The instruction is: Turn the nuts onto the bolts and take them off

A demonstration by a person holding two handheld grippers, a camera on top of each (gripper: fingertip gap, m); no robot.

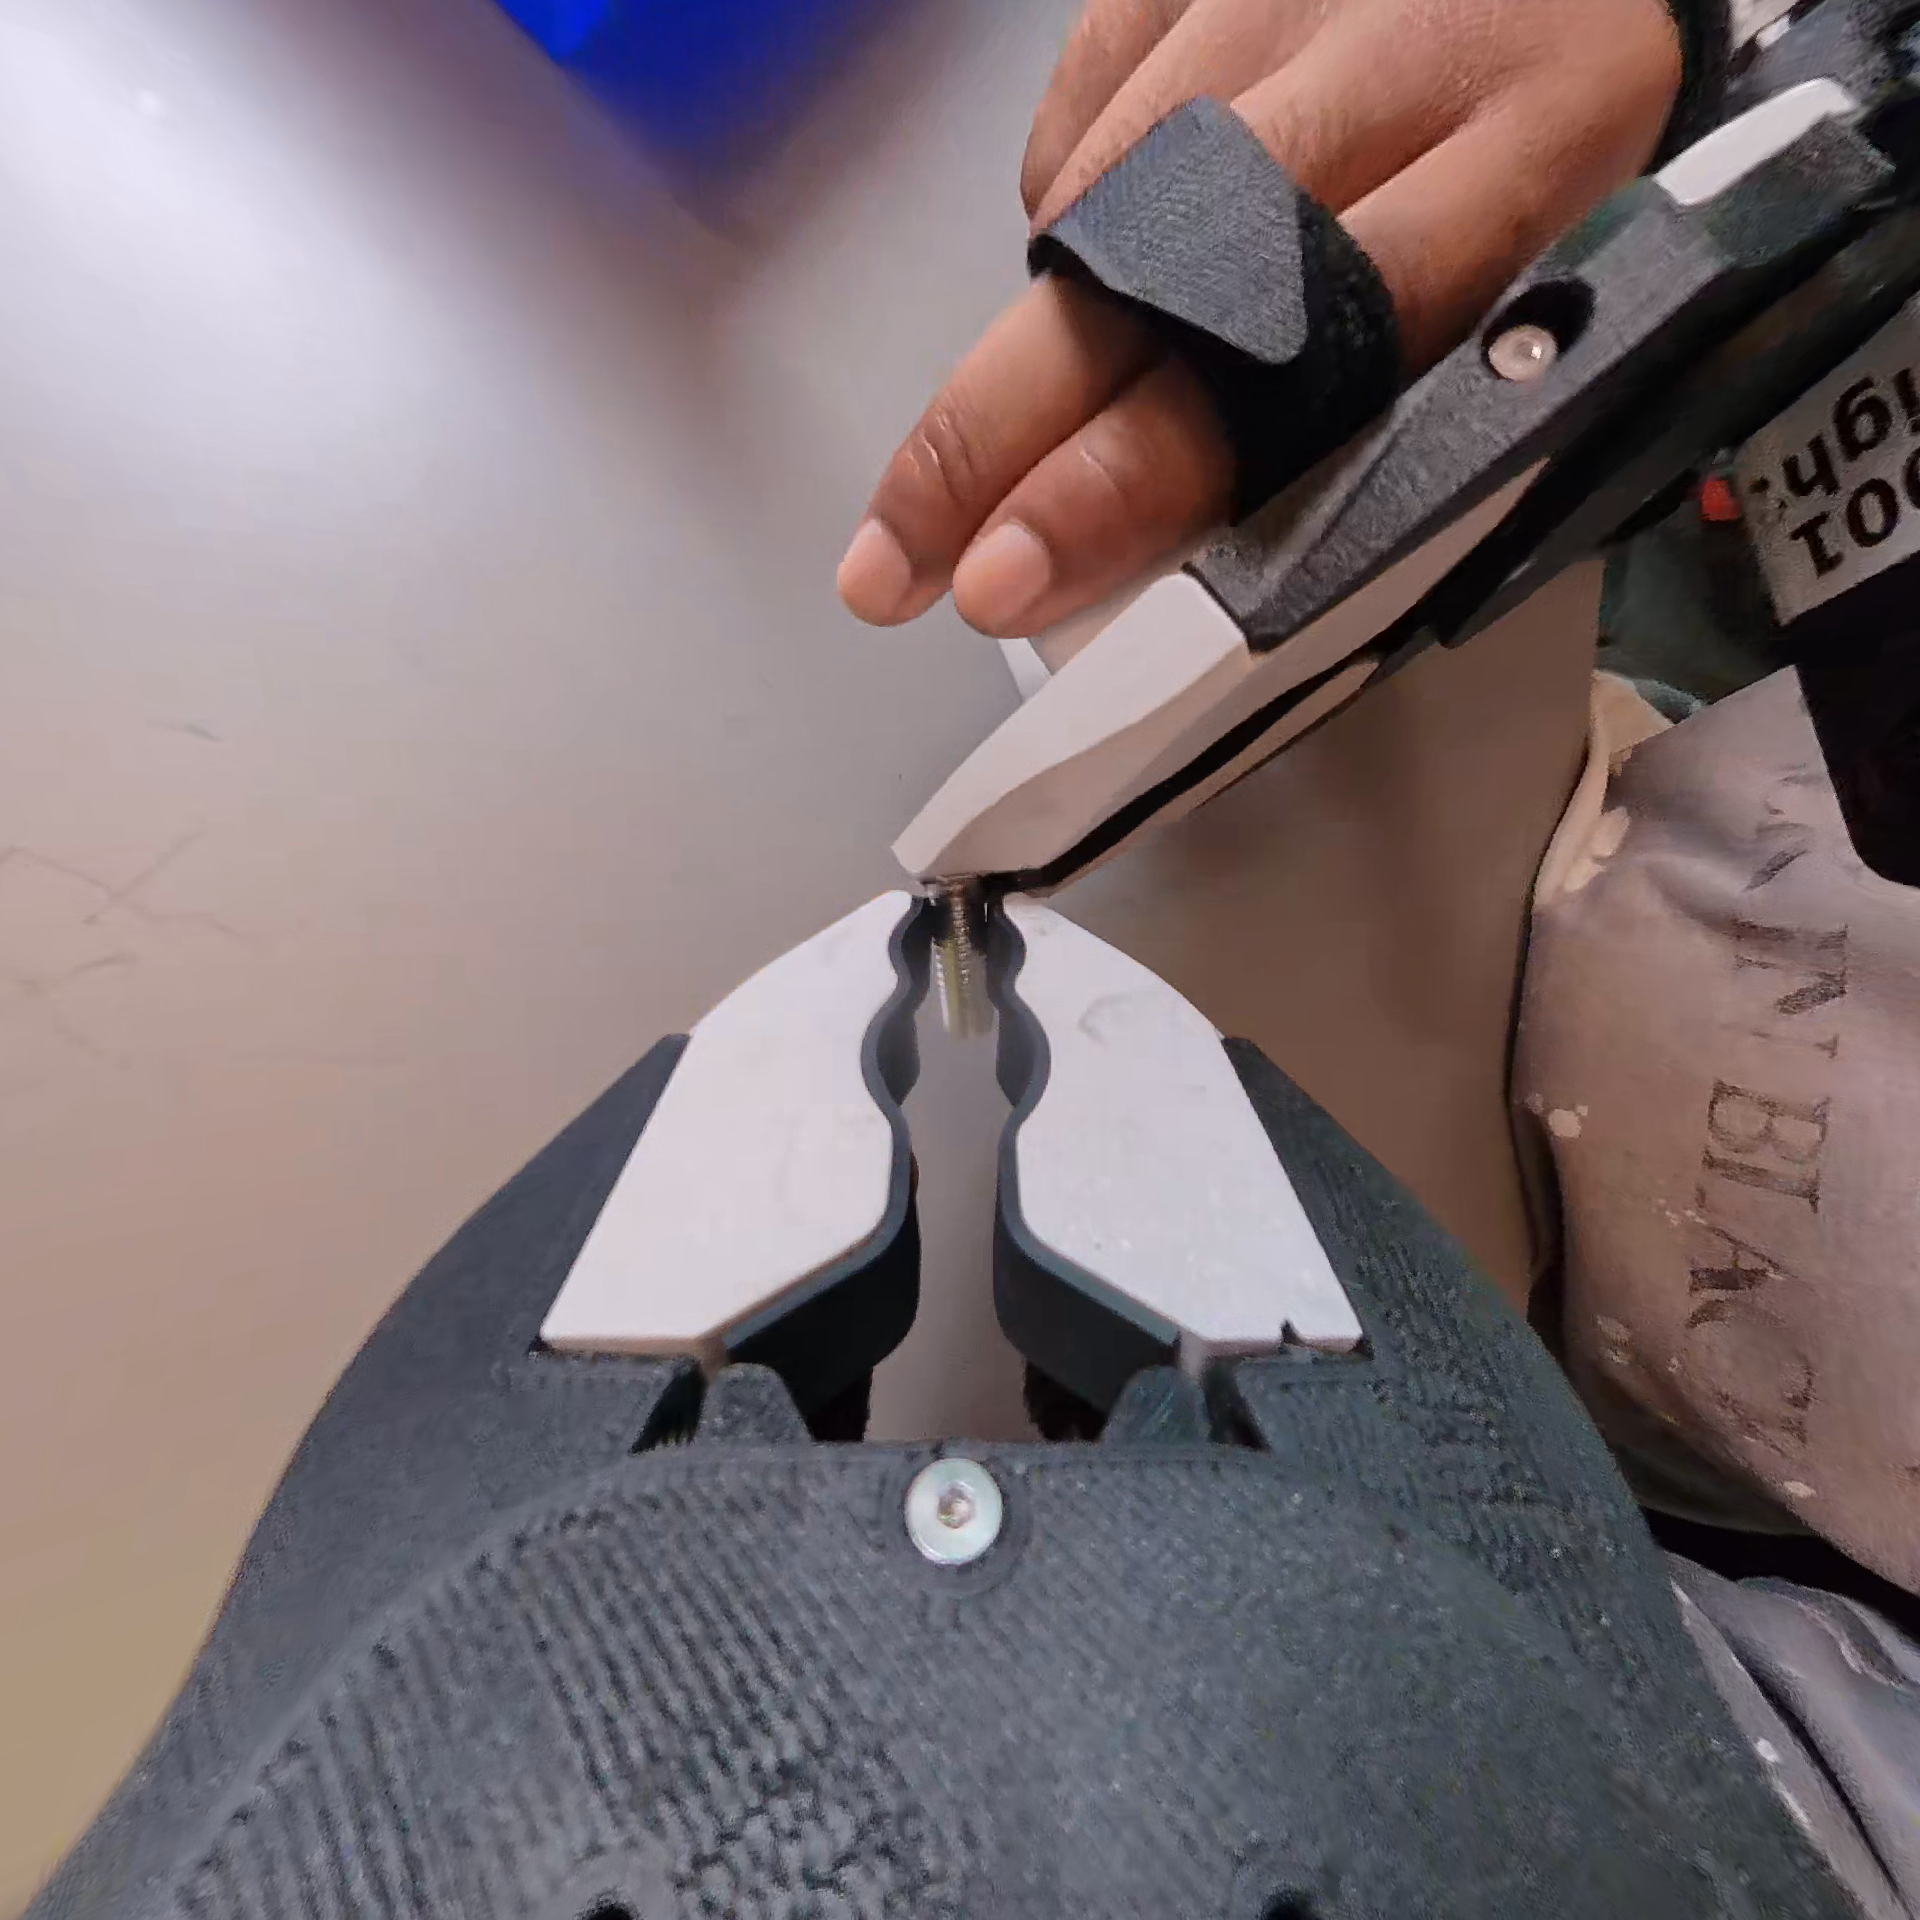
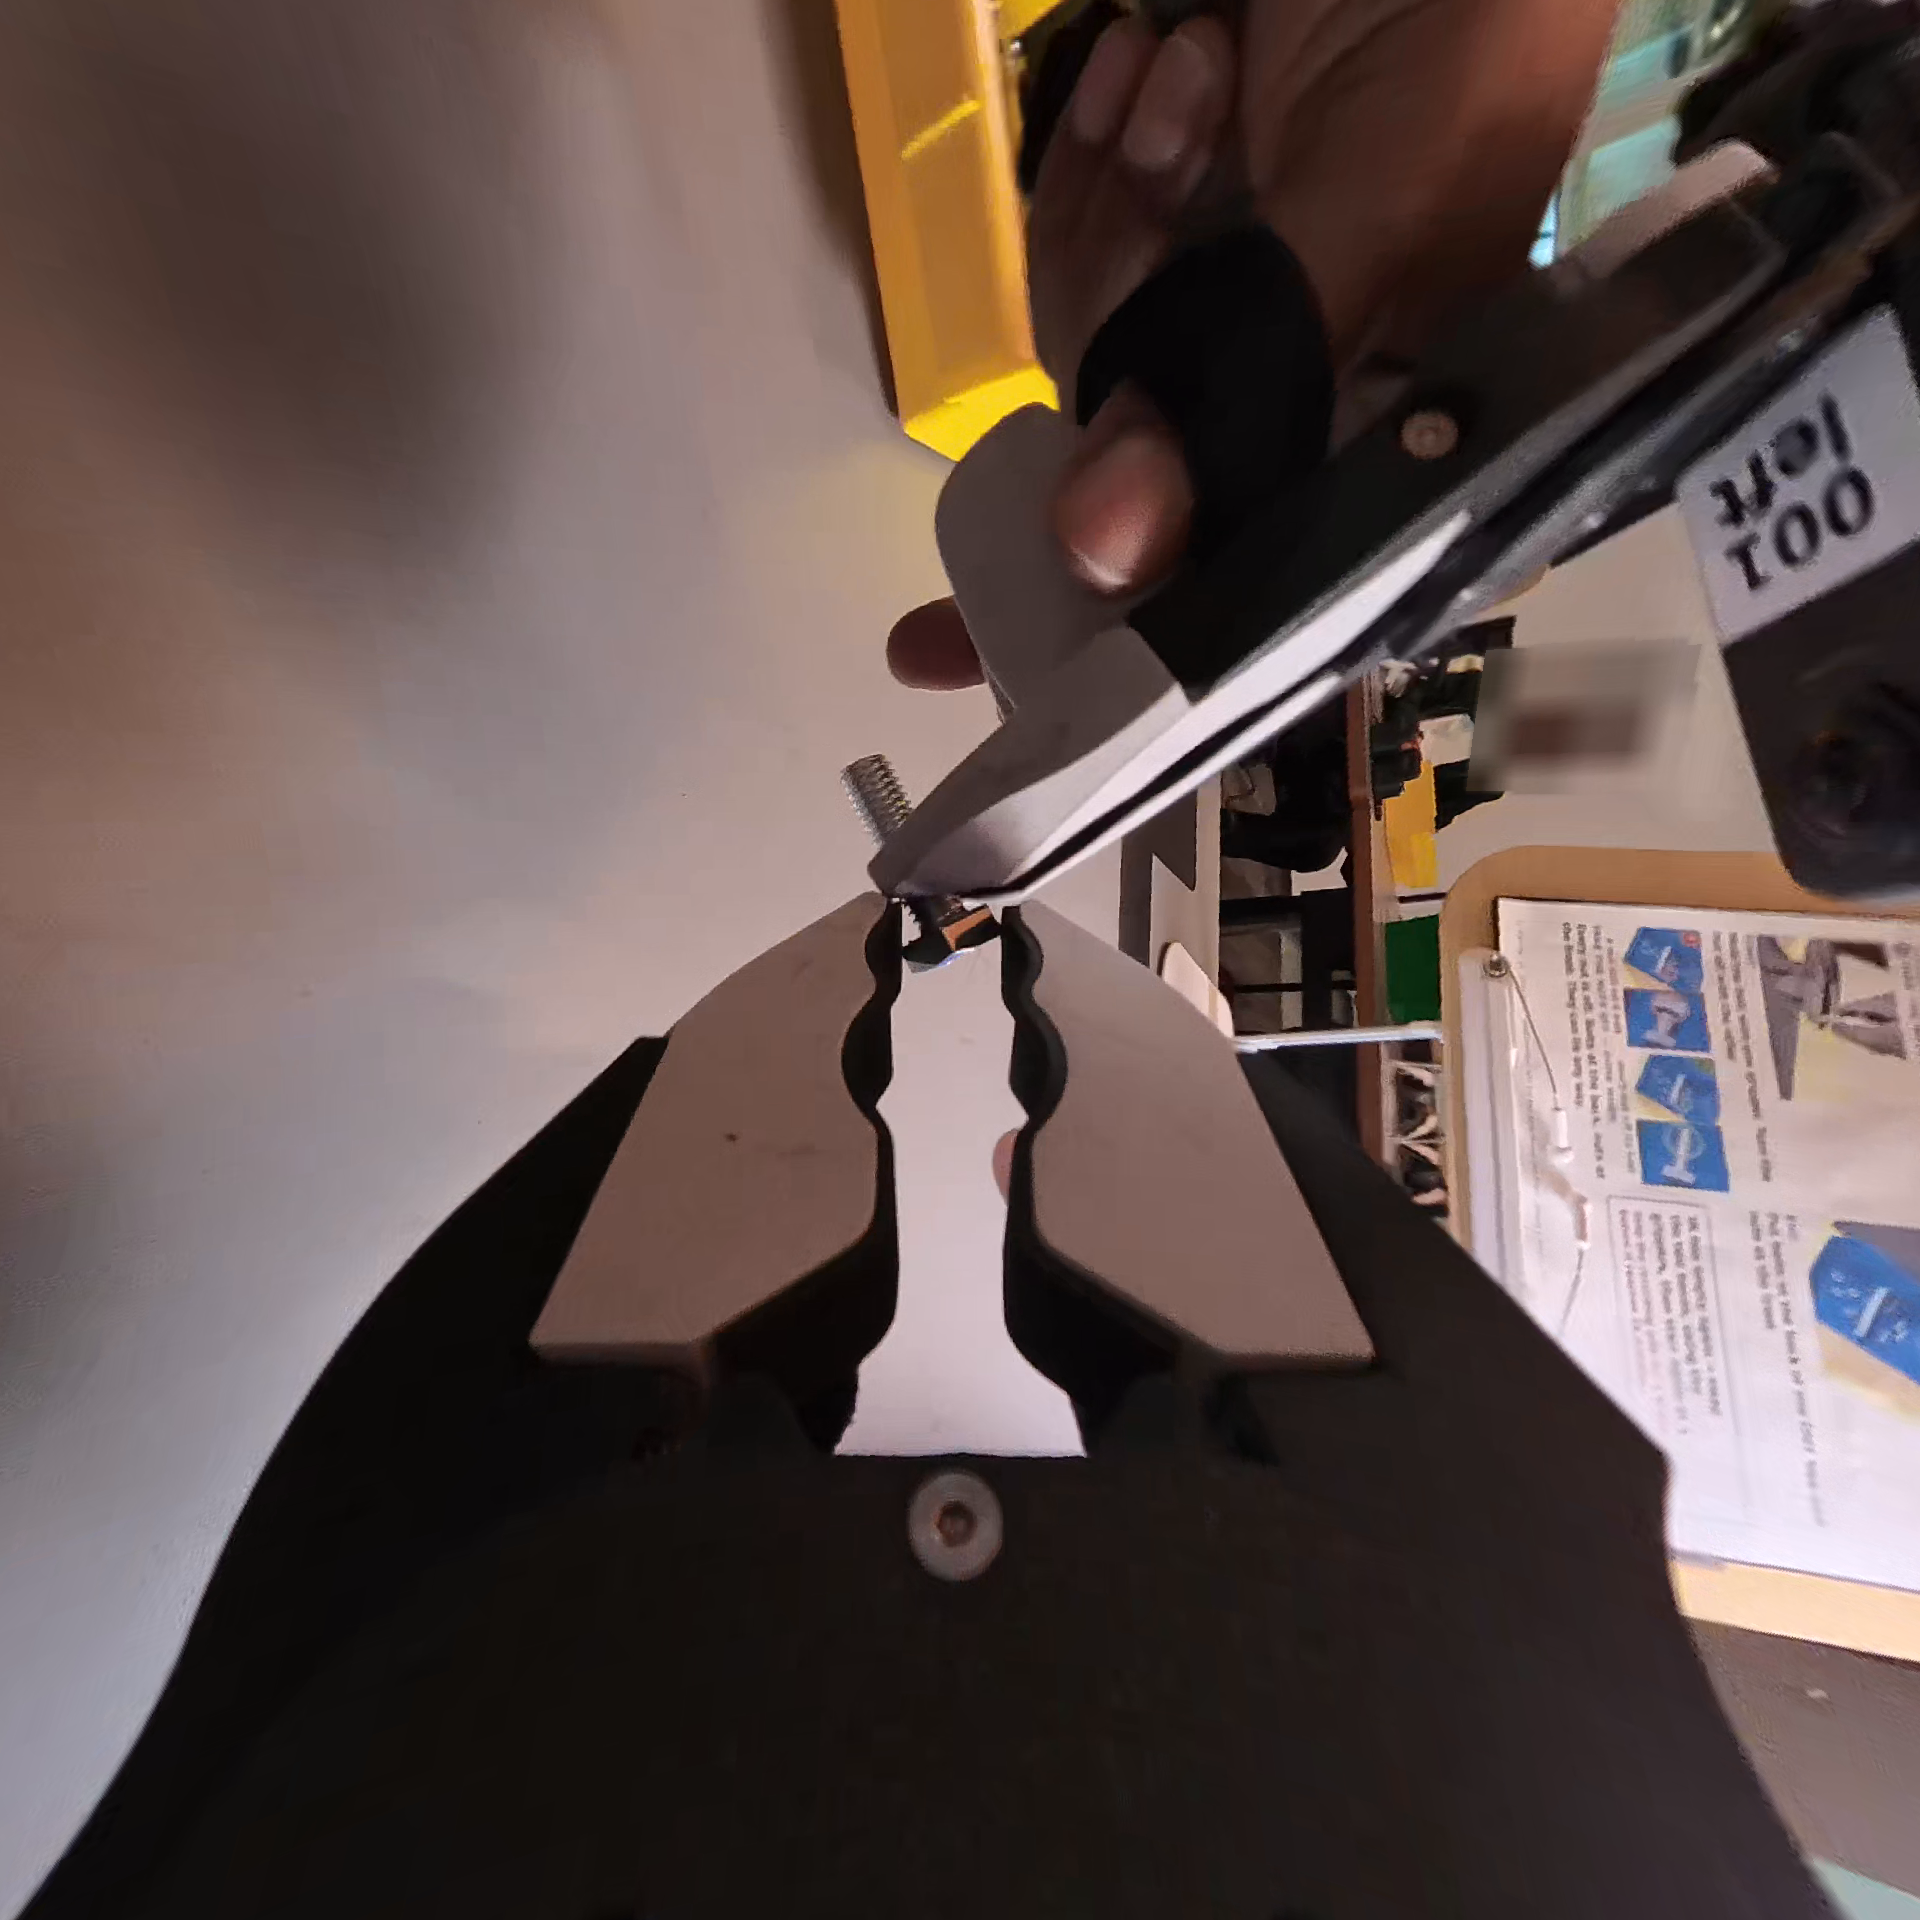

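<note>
We judge the task to be in the middle: one bolt point(image 1: 958, 971) is held between both tools, and whether the nut goes on or comes off we cannot tell. In the left wrist view, the left gripper point(image 1: 961, 914) is closed on the threaded shaft at its tips, at the frame centre. The right gripper point(image 2: 951, 930) in its own view pinches the nut point(image 2: 940, 940) or head end; the thread point(image 2: 878, 795) sticks out to the upper left.
</note>
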